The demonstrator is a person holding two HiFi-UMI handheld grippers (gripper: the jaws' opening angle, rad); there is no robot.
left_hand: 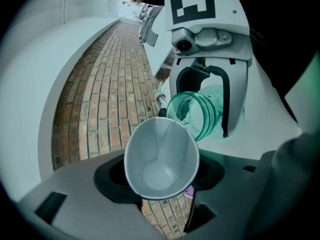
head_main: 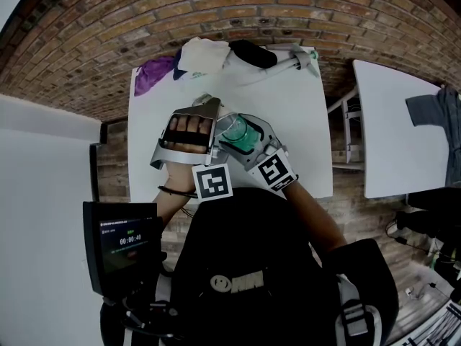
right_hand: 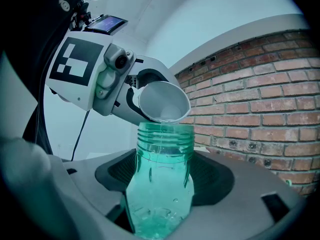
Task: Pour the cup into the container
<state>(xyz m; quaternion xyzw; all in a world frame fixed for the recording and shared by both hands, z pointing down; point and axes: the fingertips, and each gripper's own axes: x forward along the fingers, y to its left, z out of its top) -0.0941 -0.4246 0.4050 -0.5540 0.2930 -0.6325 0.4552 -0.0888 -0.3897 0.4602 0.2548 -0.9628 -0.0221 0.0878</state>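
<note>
**A:** Head view: left gripper [head_main: 193, 125] and right gripper [head_main: 248, 141] sit side by side mid-frame over the white table [head_main: 292, 107], forearms coming up from the bottom.

**B:** Left gripper view: jaws clamped on the paper cup [left_hand: 161, 159], which tips toward the green jar [left_hand: 197, 115] at upper right.

**A:** Right gripper view: jaws clenched on the jar, upright at centre, with the cup rim just over its mouth. I'd keep the lip centred and tilt slowly.

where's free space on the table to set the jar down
Bare: the table's right part, between the right gripper and the right edge; also a strip by the left edge, between purple cloth and left gripper. Crowded: the far edge, with the white cloth, and the middle, where cup tips over jar.
</note>
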